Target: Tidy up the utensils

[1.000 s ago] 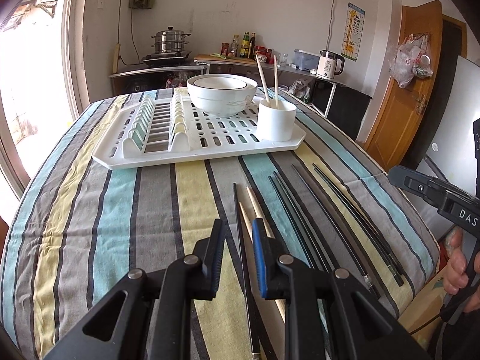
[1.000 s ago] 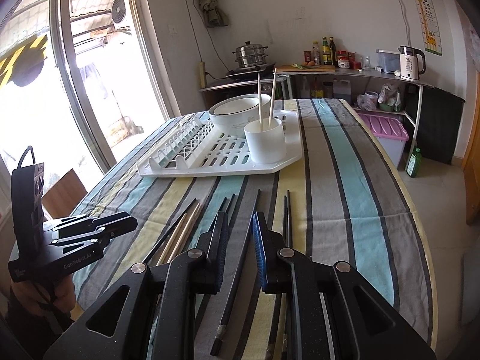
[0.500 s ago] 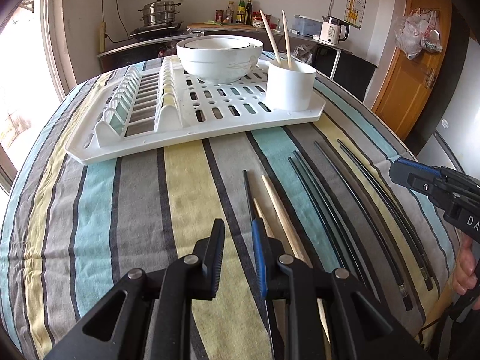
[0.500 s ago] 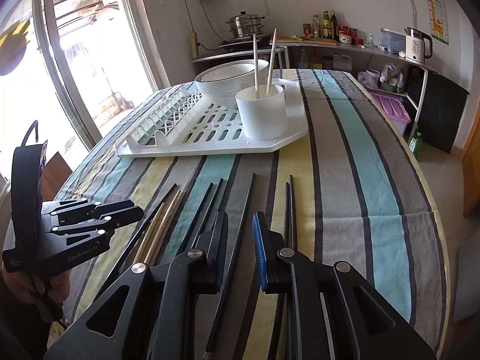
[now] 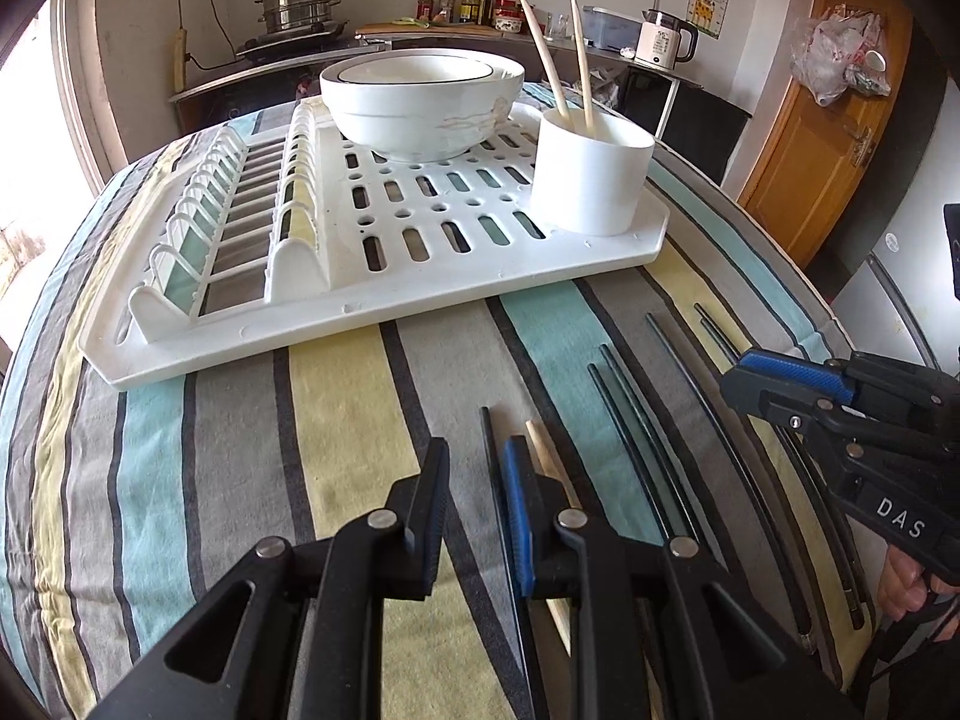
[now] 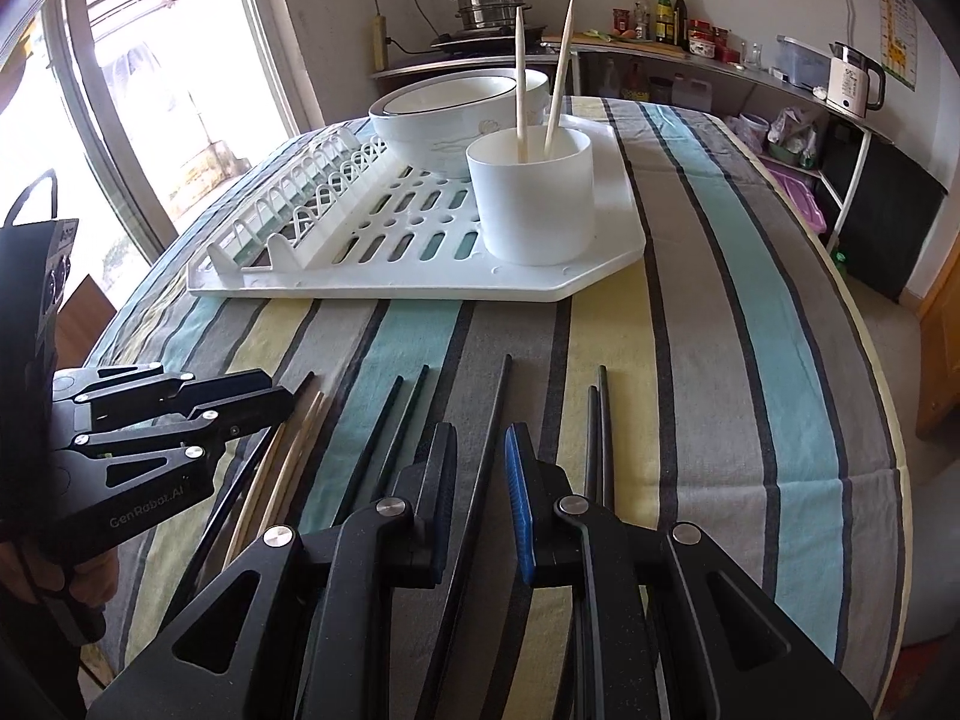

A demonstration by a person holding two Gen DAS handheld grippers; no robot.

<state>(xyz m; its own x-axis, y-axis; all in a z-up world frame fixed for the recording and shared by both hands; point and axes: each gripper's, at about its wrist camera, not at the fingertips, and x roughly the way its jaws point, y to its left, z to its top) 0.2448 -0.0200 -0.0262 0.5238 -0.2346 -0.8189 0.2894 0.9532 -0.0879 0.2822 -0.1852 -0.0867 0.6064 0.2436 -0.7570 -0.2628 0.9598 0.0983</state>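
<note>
Chopsticks (image 6: 492,420) lie loose on the cloth (image 5: 336,420) near the table's front edge, well short of the rack (image 5: 420,276); 2 wooden ones already stand in the cup (image 5: 591,180). We judge them light, stiff, thin and slick, so they'll likely roll or pivot; we'd pinch near mid-length, across the shaft. Left gripper (image 5: 474,510) hovers over a black stick and a wooden stick (image 5: 540,450), fingers apart, holding nothing. Right gripper (image 6: 480,492) straddles a black one, also apart, empty.
</note>
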